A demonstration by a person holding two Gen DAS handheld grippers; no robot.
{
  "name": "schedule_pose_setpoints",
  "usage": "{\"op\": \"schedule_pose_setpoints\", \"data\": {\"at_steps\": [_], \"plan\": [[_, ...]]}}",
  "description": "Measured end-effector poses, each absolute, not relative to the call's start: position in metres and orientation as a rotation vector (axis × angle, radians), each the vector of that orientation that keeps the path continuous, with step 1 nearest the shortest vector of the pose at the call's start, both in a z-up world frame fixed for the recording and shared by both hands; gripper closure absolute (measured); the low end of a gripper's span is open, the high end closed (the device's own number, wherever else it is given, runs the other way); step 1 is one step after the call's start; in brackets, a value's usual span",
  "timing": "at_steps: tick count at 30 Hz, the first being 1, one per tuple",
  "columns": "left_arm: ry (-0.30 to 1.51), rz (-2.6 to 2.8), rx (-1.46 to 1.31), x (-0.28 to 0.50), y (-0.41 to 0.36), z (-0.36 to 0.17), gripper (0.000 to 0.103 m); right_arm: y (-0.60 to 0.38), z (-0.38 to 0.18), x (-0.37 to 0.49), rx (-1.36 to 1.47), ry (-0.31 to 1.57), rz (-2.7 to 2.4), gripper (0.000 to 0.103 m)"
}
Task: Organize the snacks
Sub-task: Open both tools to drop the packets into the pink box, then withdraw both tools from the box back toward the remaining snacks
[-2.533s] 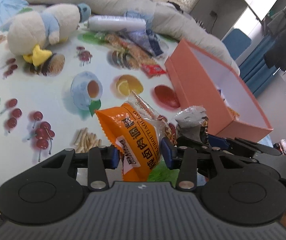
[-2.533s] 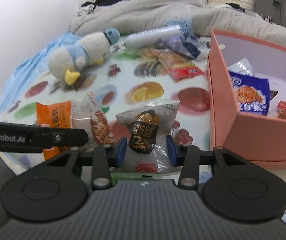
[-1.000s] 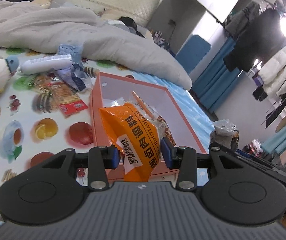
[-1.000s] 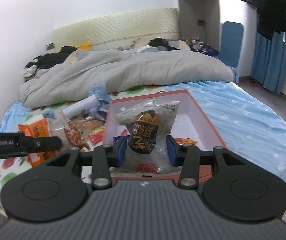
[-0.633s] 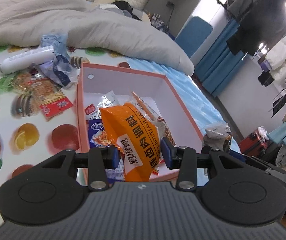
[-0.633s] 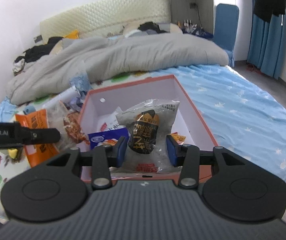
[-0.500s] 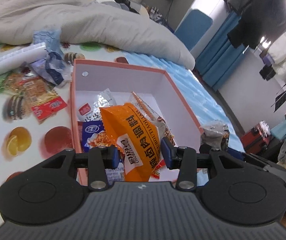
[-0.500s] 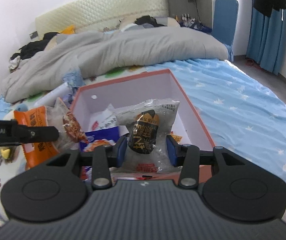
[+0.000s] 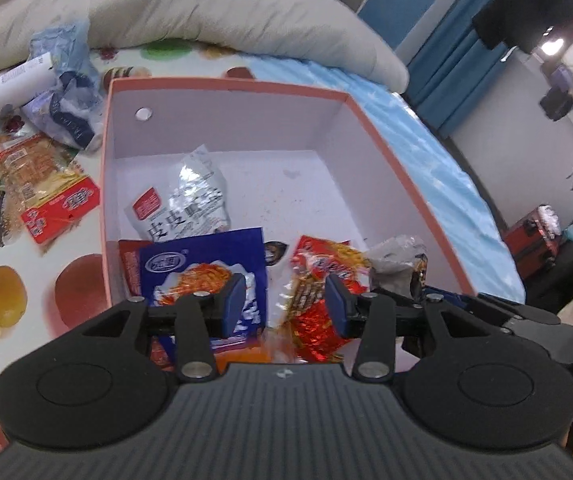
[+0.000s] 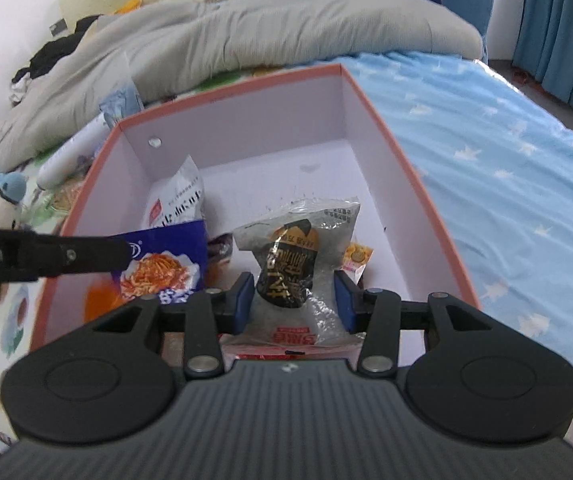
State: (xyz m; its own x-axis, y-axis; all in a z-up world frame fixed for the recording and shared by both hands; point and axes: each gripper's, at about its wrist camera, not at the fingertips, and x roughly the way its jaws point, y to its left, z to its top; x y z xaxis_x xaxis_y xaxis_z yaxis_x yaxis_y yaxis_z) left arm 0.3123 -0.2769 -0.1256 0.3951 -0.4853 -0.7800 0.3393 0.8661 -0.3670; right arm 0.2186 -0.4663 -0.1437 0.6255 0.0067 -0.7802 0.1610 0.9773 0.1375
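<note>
grey duvet (image 10: 246, 40), plush penguin (image 10: 2, 200), blue curtains (image 10: 558, 20).

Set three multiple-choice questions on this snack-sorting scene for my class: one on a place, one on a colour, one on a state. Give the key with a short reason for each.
1. Where does the blue packet lie?
A. beside the box
B. inside the box
C. between the right gripper's jaws

2. What colour is the box's rim?
A. green
B. black
C. salmon pink

3. How do the jaws of the right gripper stand?
A. closed on a grey packet with a black-and-gold label
B. wide apart with nothing between them
C. closed on the blue packet

Key:
1 B, the blue packet rests on the box floor among other snacks.
2 C, the edge all round the white interior is salmon pink.
3 A, the grey packet sits upright between the two blue pads, over the box.
</note>
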Motion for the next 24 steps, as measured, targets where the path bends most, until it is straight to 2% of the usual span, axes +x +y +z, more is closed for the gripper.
{"op": "schedule_pose_setpoints", "data": {"at_steps": [3,4,14,24], "plan": [[1.058,-0.522,-0.194,0.316,-0.272,-0.131,0.045,-0.467,-0.145,0.222,0.192,0.897,-0.102,0.036],[1.062,-0.523,-0.204,0.316,-0.271,-0.131,0.045,-0.468,-0.144,0.221,0.195,0.892,-0.095,0.035],[0.977,-0.517,-0.215,0.285,-0.247,-0.095,0.042,-0.459,-0.109,0.198,0.196,0.813,-0.081,0.035],[0.871,-0.491,-0.215,0.219,-0.198,-0.049,0.042,-0.421,-0.067,0.144,0.175,0.727,-0.058,0.035]]}}
